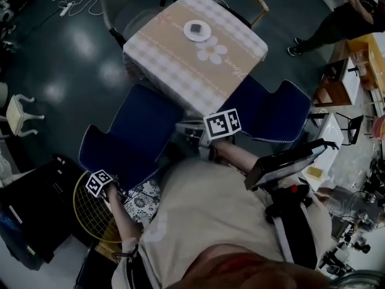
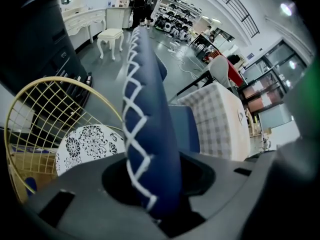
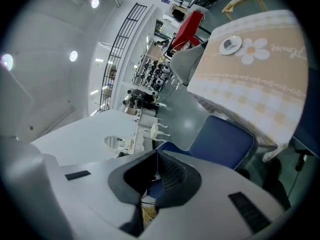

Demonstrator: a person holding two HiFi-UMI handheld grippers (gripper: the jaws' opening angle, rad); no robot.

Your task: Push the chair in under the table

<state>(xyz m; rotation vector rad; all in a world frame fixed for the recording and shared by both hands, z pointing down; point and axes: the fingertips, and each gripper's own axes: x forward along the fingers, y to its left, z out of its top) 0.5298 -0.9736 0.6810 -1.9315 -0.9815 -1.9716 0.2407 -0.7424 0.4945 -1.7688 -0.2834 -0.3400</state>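
Far left, just behind the person, stands a yellow wire chair with a flowered cushion; it is close to the working arm, so the elbow needs room there. The left hand-held gripper is clamped on the top edge of the blue chair, with the white cross-stitched seam of the backrest running up between its jaws. That chair sits at the near-left side of the counter. The front of its seat is at the hem of the checked cloth, and the back is well out.

The grip is high on the back, so I'd say the push should go level and toward the counter, not downward, or the front legs may lift. It should follow the line of the seat so the chair doesn't swing sideways from a one-sided hold. The hanging cloth could drag; slow is better.

The right hand-held gripper is closed and empty near the counter's near corner. It could brace the backrest's other end. A second blue chair stands to the right, apart.
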